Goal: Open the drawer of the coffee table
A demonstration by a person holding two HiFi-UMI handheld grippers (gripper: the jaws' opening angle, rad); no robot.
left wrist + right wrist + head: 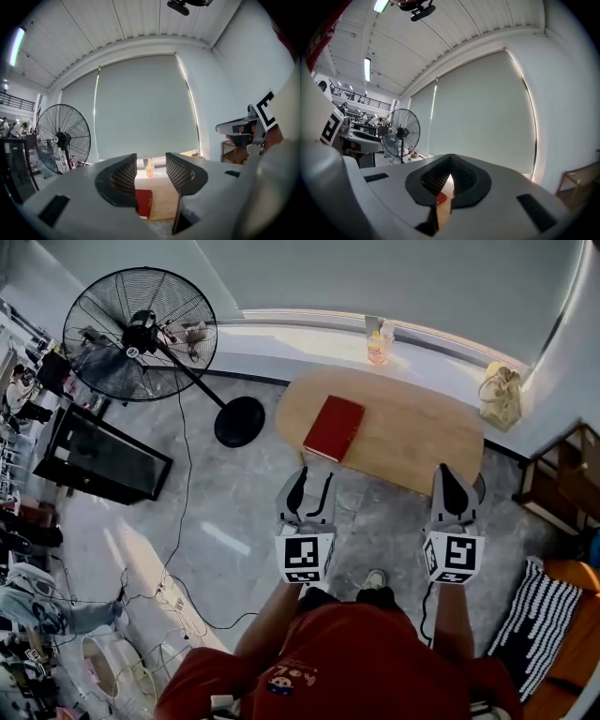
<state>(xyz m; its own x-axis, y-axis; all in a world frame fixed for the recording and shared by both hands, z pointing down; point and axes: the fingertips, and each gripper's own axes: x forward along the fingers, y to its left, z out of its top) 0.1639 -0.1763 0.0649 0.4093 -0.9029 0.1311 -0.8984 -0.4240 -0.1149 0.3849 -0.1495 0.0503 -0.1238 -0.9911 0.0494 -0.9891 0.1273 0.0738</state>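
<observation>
The oval wooden coffee table (pixel 412 442) stands ahead of me by the window ledge, with a red book (pixel 334 427) on its left part. No drawer front shows from above. My left gripper (pixel 312 491) hovers over the floor just short of the table's near edge, jaws open and empty. Held to the right at the same distance, my right gripper (pixel 457 486) is shut on nothing. In the left gripper view the table (pixel 161 199) and the red book (pixel 143 202) show between the jaws of the left gripper (pixel 151 174). The right gripper (pixel 450 162) has its tips together.
A big standing fan (pixel 141 334) with a round black base (pixel 239 421) stands left of the table. A bottle (pixel 377 348) and a bag (pixel 500 395) sit on the window ledge. Cables (pixel 178 596) run over the floor at left. At right are a wooden shelf (pixel 567 479) and a striped cushion (pixel 539 634).
</observation>
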